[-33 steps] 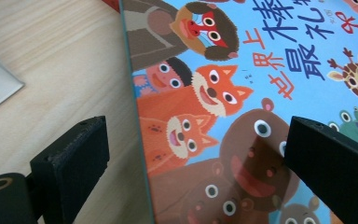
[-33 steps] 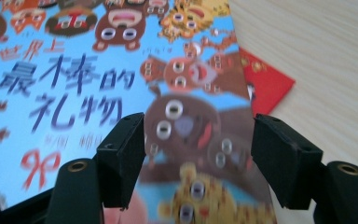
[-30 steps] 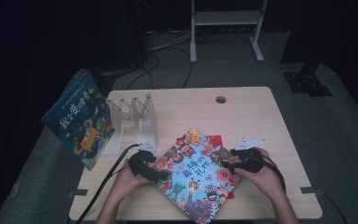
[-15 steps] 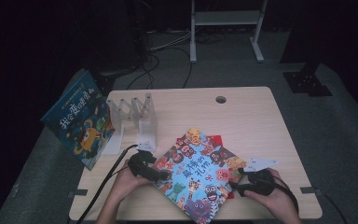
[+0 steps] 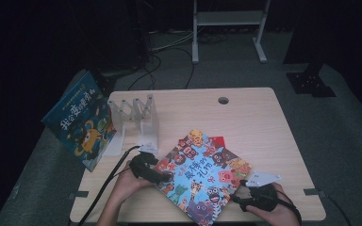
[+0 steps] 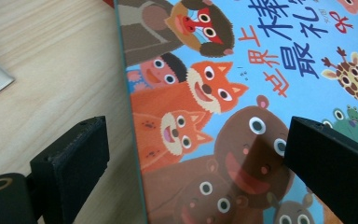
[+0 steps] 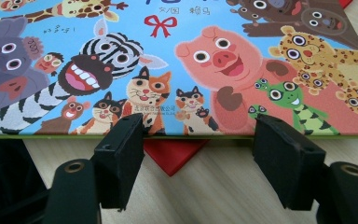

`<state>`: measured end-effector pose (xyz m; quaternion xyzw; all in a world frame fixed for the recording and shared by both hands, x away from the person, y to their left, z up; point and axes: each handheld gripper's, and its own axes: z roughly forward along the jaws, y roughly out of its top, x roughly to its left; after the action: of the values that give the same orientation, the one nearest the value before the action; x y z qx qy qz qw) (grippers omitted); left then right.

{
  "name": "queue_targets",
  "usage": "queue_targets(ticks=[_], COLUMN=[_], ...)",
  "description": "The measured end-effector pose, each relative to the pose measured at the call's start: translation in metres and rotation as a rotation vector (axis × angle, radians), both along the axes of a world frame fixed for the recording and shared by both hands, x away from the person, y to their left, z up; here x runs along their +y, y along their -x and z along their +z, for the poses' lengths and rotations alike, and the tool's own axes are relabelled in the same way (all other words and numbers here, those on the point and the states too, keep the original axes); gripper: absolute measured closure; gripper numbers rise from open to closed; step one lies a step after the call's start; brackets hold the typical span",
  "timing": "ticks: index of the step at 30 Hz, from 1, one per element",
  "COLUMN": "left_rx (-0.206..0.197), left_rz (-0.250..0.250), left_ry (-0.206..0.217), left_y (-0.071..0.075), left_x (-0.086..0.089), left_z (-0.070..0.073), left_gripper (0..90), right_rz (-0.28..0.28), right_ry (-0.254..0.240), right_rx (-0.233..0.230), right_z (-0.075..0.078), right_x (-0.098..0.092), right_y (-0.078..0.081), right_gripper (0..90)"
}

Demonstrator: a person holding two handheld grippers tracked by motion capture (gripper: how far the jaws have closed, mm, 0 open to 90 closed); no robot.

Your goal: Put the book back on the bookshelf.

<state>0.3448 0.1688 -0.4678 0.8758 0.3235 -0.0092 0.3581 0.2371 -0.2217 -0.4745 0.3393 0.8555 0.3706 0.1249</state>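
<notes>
Two picture books, one clear rack, perhaps

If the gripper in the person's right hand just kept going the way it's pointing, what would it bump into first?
Most likely the near edge of the picture book. The right gripper faces that edge with its fingers apart; a red sheet pokes out from beneath the book. Height is hard to judge.

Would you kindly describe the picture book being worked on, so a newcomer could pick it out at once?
On the light wooden table, look at the near edge between the two hands. The picture book lies flat there, skewed, its blue cover crowded with cartoon animals. The other blue book leans upright off the table's left side.
</notes>
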Motion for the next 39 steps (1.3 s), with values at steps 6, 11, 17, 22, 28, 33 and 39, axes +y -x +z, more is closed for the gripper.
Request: queue_targets(ticks=[6, 11, 17, 22, 28, 33, 39], left_rx=[0.007, 0.012, 0.031, 0.053, 0.076, 0.076, 0.071], left_rz=[0.002, 0.015, 0.014, 0.021, 0.03, 0.033, 0.048], left_ry=[-0.019, -0.009, 0.012, 0.024, 0.04, 0.037, 0.049], left_y=[-0.004, -0.007, -0.013, -0.016, -0.018, -0.02, -0.021], left_x=[0.0, 0.008, 0.014, 0.017, 0.016, 0.015, 0.017], left_z=[0.001, 0.0, -0.003, -0.005, -0.007, -0.004, -0.001], left_gripper=[2.8, 2.5, 2.4, 1.2, 1.2, 1.5, 1.6], right_rz=[0.006, 0.021, 0.042, 0.054, 0.052, 0.046, 0.041], right_ry=[-0.012, -0.013, -0.006, -0.007, -0.016, -0.026, -0.028], right_rx=[-0.001, -0.009, -0.014, -0.011, -0.006, -0.007, -0.009], right_z=[-0.001, -0.001, 0.0, 0.0, -0.001, -0.002, -0.003], right_x=[0.003, 0.011, 0.02, 0.024, 0.025, 0.024, 0.027], right_y=[-0.006, -0.013, -0.024, -0.03, -0.031, -0.031, -0.032], right_gripper=[32.5, 32.5, 32.4, 32.3, 32.2, 32.1, 32.1])
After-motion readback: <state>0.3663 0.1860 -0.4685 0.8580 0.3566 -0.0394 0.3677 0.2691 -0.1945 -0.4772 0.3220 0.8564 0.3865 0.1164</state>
